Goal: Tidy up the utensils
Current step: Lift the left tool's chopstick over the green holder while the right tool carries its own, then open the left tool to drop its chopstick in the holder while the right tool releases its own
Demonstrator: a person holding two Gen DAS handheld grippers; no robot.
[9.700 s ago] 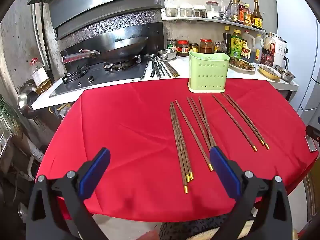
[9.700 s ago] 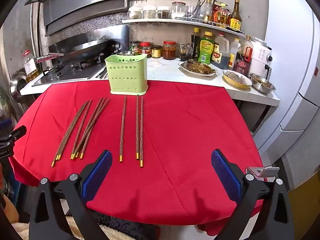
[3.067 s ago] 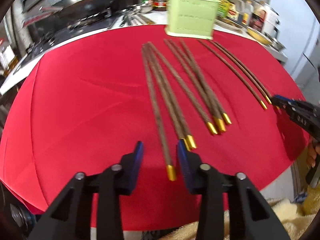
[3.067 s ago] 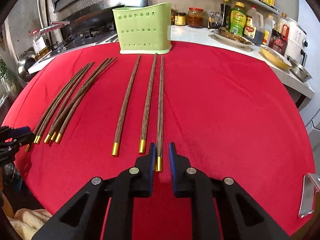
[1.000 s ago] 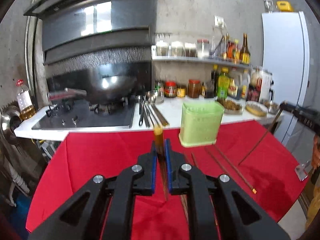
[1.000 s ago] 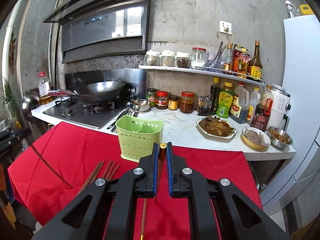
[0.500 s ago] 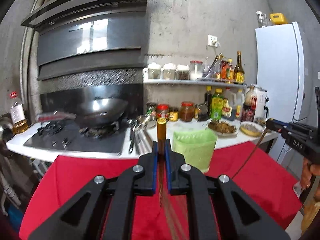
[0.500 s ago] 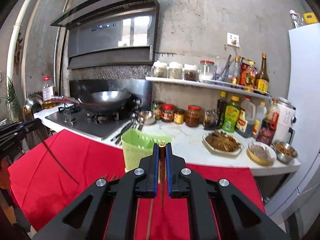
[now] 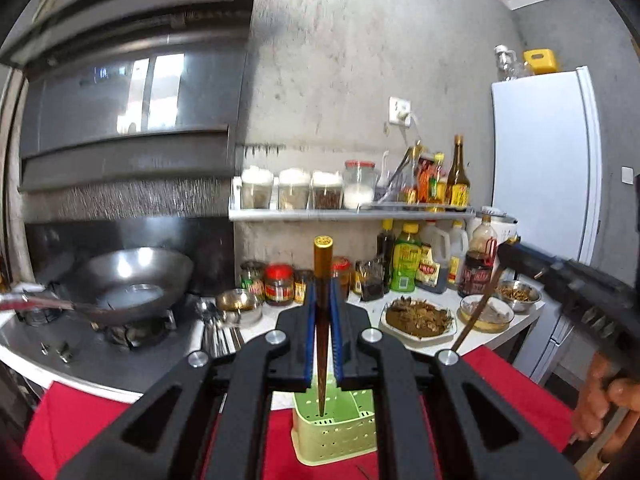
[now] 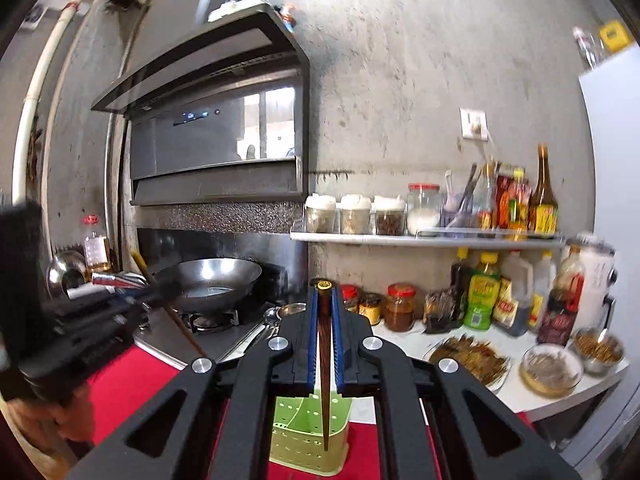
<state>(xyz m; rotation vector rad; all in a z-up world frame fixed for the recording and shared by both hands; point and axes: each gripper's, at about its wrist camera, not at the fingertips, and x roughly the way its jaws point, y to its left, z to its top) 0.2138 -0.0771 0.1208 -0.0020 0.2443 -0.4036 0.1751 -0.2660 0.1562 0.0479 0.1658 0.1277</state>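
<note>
Left wrist view: the left gripper [image 9: 322, 332] is clamped on a wooden chopstick [image 9: 321, 360] just below its gold cap, and the stick hangs nearly upright with its thin tip over the open top of the green utensil holder [image 9: 340, 428], which stands on the red-covered table [image 9: 80, 420]. In the right wrist view the right gripper [image 10: 324, 340] is likewise closed on a second chopstick [image 10: 325, 380], held right at its capped end, tip pointing down toward the same green holder [image 10: 308, 436]; whether either tip is already below the rim cannot be told. Each stick is probably very light and stiff, so weight is no concern, but the shaft is thin, smooth and tapered, and a pinch at one end leaves the long free length likely to swing or pivot between the pads if the hand moves sharply. The thick capped end is the sensible place to hold, since it gives the pads the most surface and lets the narrow tip lead into a compartment. The holder looks like light plastic and may slide or tip if a stick prods its wall or divider. Both sticks aim at the same holder, so the tips could knock together on the way in.
</note>
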